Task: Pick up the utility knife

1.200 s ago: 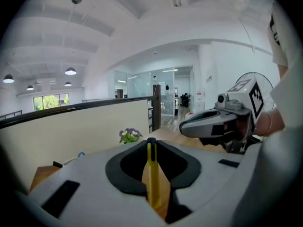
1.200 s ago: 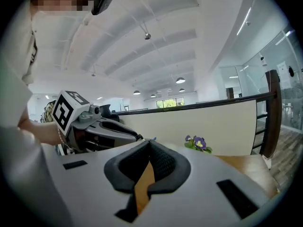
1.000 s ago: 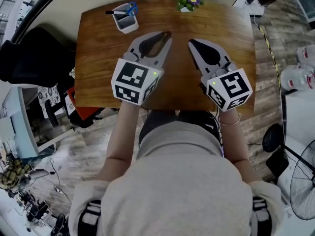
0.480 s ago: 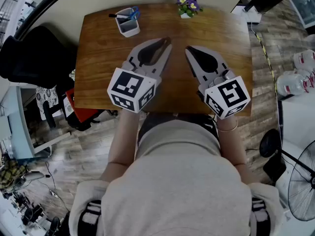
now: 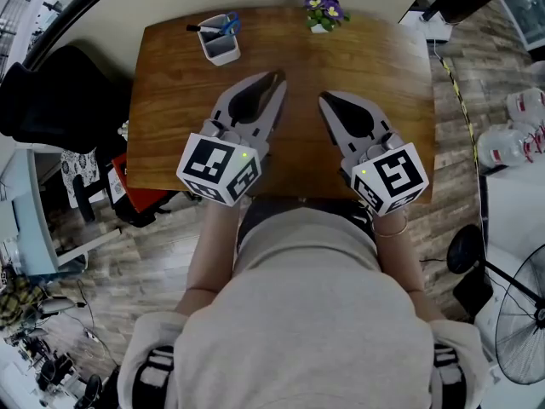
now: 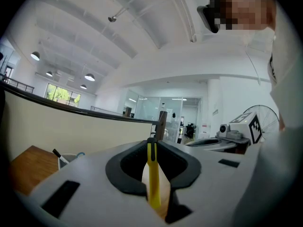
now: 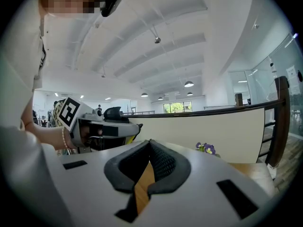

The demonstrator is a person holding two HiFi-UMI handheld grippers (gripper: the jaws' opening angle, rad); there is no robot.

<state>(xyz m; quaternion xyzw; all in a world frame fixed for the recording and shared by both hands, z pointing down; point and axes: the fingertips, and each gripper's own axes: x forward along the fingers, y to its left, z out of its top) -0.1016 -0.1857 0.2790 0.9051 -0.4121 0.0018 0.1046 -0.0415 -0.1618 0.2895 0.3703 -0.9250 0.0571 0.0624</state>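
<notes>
The yellow utility knife (image 6: 152, 174) stands on edge between the dark pads of my left gripper (image 6: 151, 143), which is shut on it and held level above the wooden table (image 5: 170, 100). In the head view the left gripper (image 5: 275, 78) hovers over the table's middle and almost hides the knife. To its right my right gripper (image 5: 324, 100) is shut, its pads meeting with nothing between them. In the right gripper view, its own jaws (image 7: 149, 144) are closed, and the left gripper (image 7: 102, 126) shows beside them with a bit of yellow at its tip.
A grey cup (image 5: 220, 39) with pens and blue scissors stands at the table's far left. A small pot of purple flowers (image 5: 324, 11) sits at the far edge. A dark chair (image 5: 51, 92) is left of the table, a fan (image 5: 519, 313) on the floor at right.
Both grippers have drawn back from the far side of the table toward the person. The left one rolled a little and still holds the knife.
</notes>
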